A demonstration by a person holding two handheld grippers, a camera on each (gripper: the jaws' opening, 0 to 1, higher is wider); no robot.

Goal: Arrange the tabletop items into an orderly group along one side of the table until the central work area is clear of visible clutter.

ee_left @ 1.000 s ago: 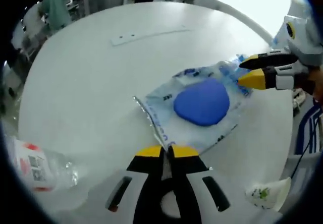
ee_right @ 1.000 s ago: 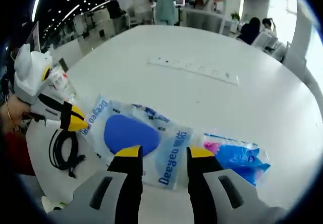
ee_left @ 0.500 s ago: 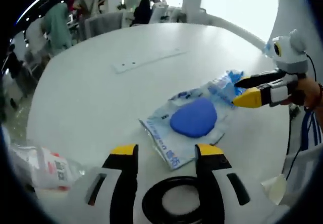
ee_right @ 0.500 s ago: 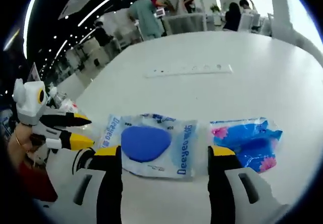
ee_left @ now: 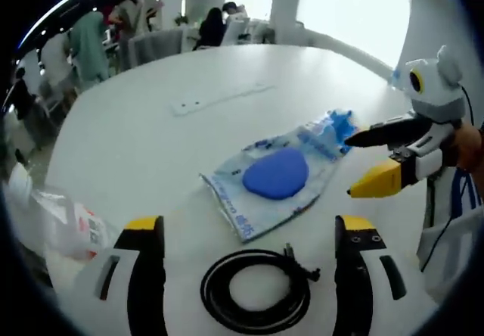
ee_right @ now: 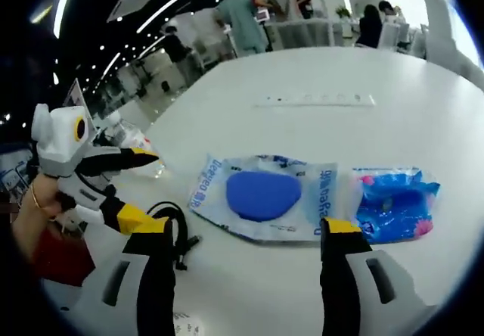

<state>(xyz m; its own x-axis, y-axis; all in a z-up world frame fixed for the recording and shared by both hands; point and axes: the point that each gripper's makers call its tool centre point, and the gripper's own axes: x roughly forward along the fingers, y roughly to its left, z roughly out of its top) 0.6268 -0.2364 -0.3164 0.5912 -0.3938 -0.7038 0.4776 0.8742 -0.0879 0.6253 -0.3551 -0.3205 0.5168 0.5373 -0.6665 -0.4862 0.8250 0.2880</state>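
Jaws of both grippers stand spread wide with nothing between them: the left gripper (ee_left: pixel 249 234) hangs over a coiled black cable (ee_left: pixel 255 290) on the white worktop (ee_left: pixel 136 147), and the right gripper (ee_right: pixel 246 234) hangs just short of the clear packet with a blue pad (ee_right: pixel 263 195). In the left gripper view, from the left, a crumpled clear plastic bottle with a red-and-white label (ee_left: pixel 72 226) lies near the worktop's edge, then the cable, then the packet slanting up toward a blue patterned packet (ee_left: pixel 336 124) touching its far end, with the other gripper beside that. A flat white power strip (ee_left: pixel 219 98) lies well beyond — apart from the rest. In the right gripper view the other gripper comes in from the left, held in a hand (ee_right: pixel 34 219), the cable just beside it; the blue patterned packet sits at the right, touching the clear one. People stand among tables in the background.
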